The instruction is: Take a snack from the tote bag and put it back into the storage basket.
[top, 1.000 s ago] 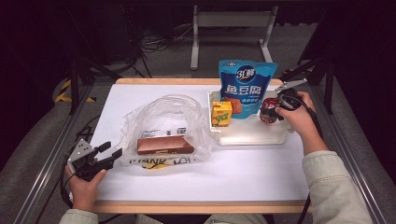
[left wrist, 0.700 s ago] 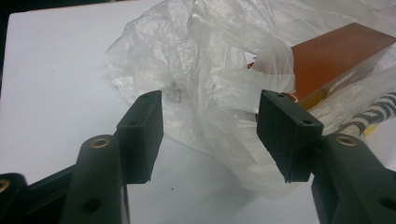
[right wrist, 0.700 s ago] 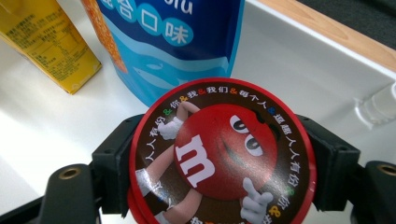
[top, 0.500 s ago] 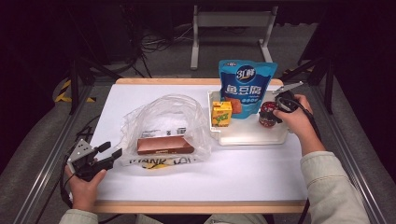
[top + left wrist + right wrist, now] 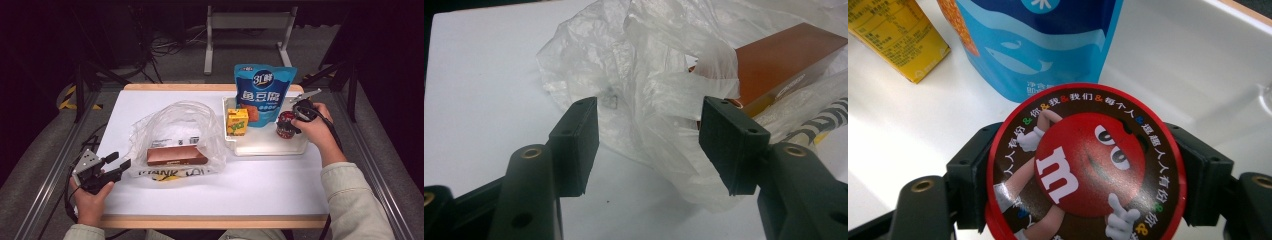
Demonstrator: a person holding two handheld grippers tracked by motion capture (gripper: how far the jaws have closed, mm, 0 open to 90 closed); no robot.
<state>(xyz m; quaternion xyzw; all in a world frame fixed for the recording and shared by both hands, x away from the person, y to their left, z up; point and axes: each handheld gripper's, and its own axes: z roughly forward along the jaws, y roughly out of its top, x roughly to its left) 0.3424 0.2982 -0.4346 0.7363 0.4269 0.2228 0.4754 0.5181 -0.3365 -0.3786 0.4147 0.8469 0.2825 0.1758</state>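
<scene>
White tabletop (image 5: 270, 185) w/ pale wood edging front & back. Grey floor (image 5: 175, 65) around it, room beyond v. dark. Metal rails (image 5: 45, 190) run along both sides of table. Light grey stand frame (image 5: 250, 20) on floor behind table; black cables (image 5: 170, 47) coiled beside it. Yellow-black hazard tape (image 5: 67, 100) on floor at far left. Light falls from above, bright on tabletop.
</scene>
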